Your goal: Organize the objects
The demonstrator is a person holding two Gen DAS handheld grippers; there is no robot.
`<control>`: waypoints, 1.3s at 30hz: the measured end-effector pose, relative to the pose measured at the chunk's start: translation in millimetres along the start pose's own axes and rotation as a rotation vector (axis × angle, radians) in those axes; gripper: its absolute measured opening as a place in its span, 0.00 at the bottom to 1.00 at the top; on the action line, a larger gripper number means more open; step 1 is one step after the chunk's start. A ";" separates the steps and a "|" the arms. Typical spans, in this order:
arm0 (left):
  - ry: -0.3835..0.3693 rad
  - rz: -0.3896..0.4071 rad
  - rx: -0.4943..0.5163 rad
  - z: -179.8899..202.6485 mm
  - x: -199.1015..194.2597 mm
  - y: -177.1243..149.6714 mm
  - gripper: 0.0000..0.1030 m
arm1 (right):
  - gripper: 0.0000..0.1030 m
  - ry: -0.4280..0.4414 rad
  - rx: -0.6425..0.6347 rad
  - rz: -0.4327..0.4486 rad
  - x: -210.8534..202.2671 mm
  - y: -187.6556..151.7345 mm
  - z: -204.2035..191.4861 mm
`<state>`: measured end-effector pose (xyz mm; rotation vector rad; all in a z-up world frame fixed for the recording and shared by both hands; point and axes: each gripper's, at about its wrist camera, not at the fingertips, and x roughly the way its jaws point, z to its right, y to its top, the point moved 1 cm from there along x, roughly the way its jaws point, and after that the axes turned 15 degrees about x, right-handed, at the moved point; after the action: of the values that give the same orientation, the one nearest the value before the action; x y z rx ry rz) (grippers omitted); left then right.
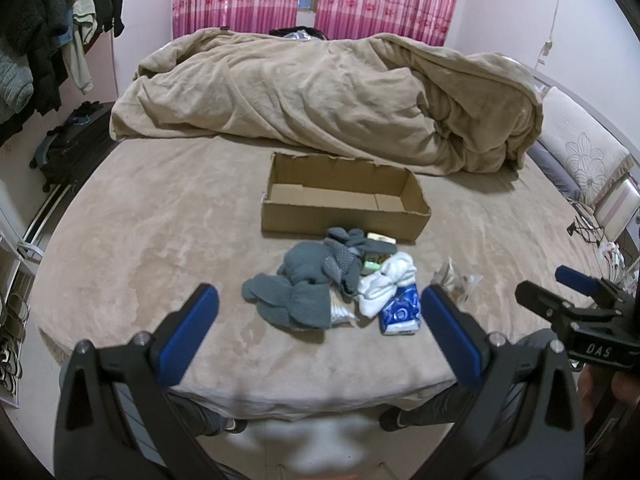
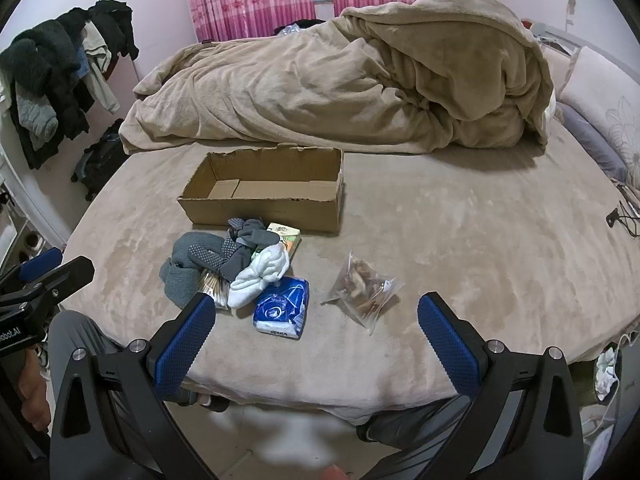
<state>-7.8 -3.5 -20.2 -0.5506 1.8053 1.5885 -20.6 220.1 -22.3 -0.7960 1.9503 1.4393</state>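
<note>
We work at the foot of one bed (image 2: pixel 460 232), where one rumpled beige duvet (image 2: pixel 340 80) fills the far half and one open, empty cardboard box (image 2: pixel 264 196) sits on the sheet just in front of it. The things to sort lie in one heap touching the box's near wall, with nothing yet inside, so we judge the first pick is the step in hand. Both tools hang above the near edge, tilted down: the left gripper (image 1: pixel 320 320) and the right gripper (image 2: pixel 316 328) each have their fingers spread fully apart with nothing between them. To do this well, we should take the loose outliers first, dropping onto each one from above with the blue pads straddling it, squeezing the soft plush sheet as little as possible. We count one clear bag of snacks (image 2: pixel 366 286), lying apart to the right; one blue tissue pack (image 2: pixel 282 308); one white sock bundle (image 2: pixel 260 276); several grey socks (image 1: pixel 296 296), too tangled to number; and one small green-printed packet (image 2: pixel 286 238), half buried under them.
</note>
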 end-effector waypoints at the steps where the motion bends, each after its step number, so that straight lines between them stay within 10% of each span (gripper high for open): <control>1: 0.001 0.000 -0.001 -0.2 -0.2 0.0 0.99 | 1.00 0.000 0.000 -0.001 0.3 -1.0 -0.8; 39: 0.006 -0.003 0.000 -2.7 1.6 2.3 0.99 | 1.00 0.000 0.010 -0.001 0.8 1.3 2.5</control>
<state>-11.0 -5.6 -19.6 -0.5584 1.8076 1.5869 -21.9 222.7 -22.7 -0.7929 1.9556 1.4275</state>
